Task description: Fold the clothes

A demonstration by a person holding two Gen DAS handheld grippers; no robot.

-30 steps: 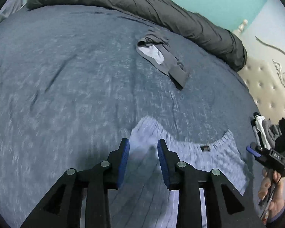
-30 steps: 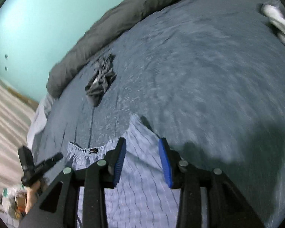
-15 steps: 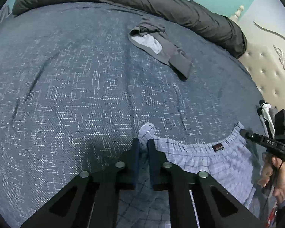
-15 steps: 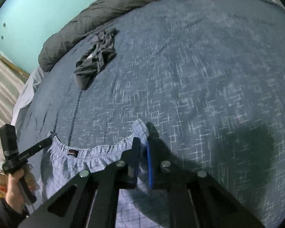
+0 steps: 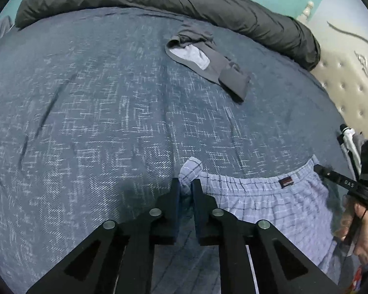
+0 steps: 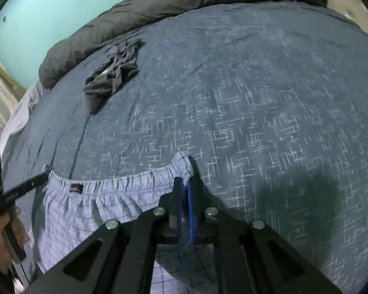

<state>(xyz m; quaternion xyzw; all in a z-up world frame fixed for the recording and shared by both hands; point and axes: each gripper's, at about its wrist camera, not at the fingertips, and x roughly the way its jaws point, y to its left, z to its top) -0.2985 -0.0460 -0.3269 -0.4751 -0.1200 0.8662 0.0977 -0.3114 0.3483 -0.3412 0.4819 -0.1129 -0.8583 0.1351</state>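
Both claws pinching checked boxers on bed

L claw (image 5: pixel 186 191) easing apart w/ one waistband corner of boxers (image 5: pixel 269 203) bunched between pads; R claw (image 6: pixel 185 191) clamped on opp. corner. Waistband stretched between them, near bed (image 5: pixel 98 110) front edge; grey garment (image 5: pixel 208 61) well beyond.

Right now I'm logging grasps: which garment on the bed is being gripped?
The checked shorts, pinched at the waistband corners; the grey garment lies apart, untouched.
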